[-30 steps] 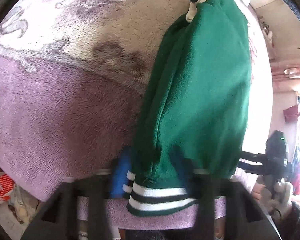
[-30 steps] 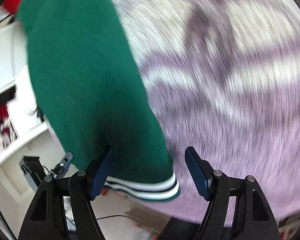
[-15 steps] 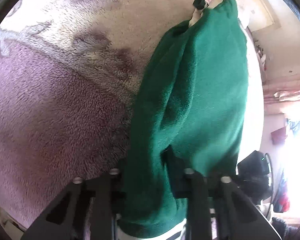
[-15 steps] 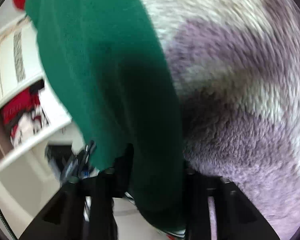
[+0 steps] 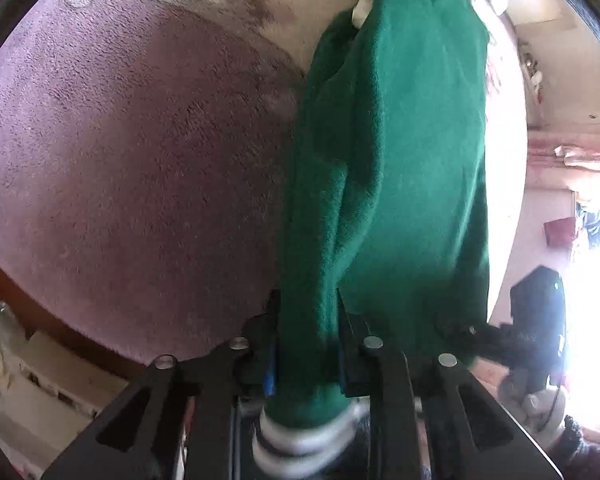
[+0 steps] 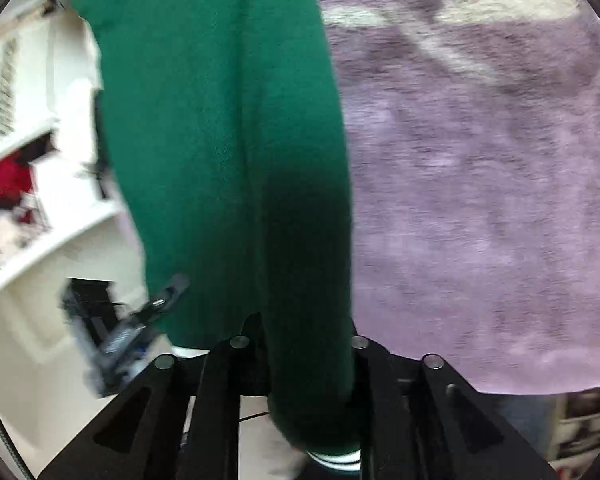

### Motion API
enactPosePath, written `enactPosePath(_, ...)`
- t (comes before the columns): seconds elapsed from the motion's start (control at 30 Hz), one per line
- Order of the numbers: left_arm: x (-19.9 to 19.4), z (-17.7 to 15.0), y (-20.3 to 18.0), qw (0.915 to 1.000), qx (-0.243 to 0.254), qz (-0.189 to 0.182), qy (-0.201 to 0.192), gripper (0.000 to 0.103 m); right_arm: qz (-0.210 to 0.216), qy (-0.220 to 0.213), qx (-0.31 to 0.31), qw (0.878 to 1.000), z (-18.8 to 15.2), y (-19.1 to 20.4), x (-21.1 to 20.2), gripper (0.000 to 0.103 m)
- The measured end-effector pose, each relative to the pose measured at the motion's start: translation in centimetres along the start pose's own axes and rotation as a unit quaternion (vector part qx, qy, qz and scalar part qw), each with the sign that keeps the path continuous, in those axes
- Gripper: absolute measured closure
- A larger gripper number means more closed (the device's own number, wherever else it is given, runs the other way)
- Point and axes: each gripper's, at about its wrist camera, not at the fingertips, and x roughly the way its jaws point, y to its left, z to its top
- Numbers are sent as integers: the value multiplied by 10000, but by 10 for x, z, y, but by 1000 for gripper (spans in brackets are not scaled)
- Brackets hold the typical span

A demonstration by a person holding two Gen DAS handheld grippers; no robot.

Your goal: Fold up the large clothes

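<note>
Gripping the hem end of the green sweater point(image 5: 400, 152), the left gripper point(image 5: 308, 344) and right gripper point(image 6: 306, 360) each have their jaws clamped on bunched fabric, having just closed there. It lies lengthwise along the edge of the purple blanket point(image 5: 140, 184), already narrowed; judging by this, the end-to-end fold remains.

1 green sweater point(image 5: 400, 152), w/ striped hem. 1 purple blanket point(image 5: 132, 168) under it, same one in right-wrist view point(image 6: 480, 220). 2 grippers, both at sweater's hem end: left gripper point(image 5: 308, 344), right gripper point(image 6: 308, 344). 2 fingers each, so 4 total. 1 white shelf unit point(image 6: 40, 152) beside sweater.
</note>
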Motion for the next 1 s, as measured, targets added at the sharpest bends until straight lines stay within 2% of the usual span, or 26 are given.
enactPosePath(0.03,-6,3,-7,9999,123,47,51,82,-80,75,37,9999,2,-3,-3,77)
enactPosePath(0.1,-23,6,-14,9996,252,108,82,75,73,183,136,9997,3,-10,-12,73)
enactPosePath(0.13,-34,6,-13,9997,217,86,58,65,89,137,153,9997,1,-13,-20,59)
enactPosePath(0.17,-47,6,-9,9999,93,42,11,50,62,20,123,9999,-2,-15,-32,50)
enactPosePath(0.2,-56,7,-10,10000,-22,4,-16,44,-12,-89,119,9999,-4,-14,-42,32)
enactPosePath(0.23,-63,9,-10,9999,-97,-53,-26,38,-61,-198,135,9997,-7,-17,-53,26)
enactPosePath(0.37,-82,35,-32,9991,56,-243,-333,38,-12,-446,145,9989,-8,-12,-88,26)
enactPosePath(0.43,-78,71,-53,9973,173,-493,-514,38,-75,-601,113,9981,-1,-6,-108,26)
enactPosePath(0.5,-66,114,-83,9955,357,-545,-682,38,-47,-726,69,9973,14,2,-124,26)
enactPosePath(0.63,-40,214,-135,9903,837,-460,-1006,38,-129,-1090,56,9939,67,64,-139,26)
enactPosePath(0.77,-7,308,-177,9855,1251,-340,-1093,38,-506,-1754,-126,9831,156,102,-161,26)
enactPosePath(0.83,9,332,-186,9839,1400,-153,-1101,38,-472,-1918,-11,9803,182,101,-165,26)
enactPosePath(0.9,21,351,-190,9787,1638,-88,-1233,42,-399,-2045,129,9780,206,104,-166,26)
enactPosePath(0.93,24,359,-186,9757,1749,-140,-1311,69,-342,-2106,212,9767,216,105,-165,26)
enactPosePath(0.97,30,366,-178,9770,1776,-151,-1173,102,-271,-2130,254,9763,228,108,-165,26)
enactPosePath(1.0,35,370,-173,9793,1682,-174,-1114,101,-277,-2142,346,9758,237,111,-162,26)
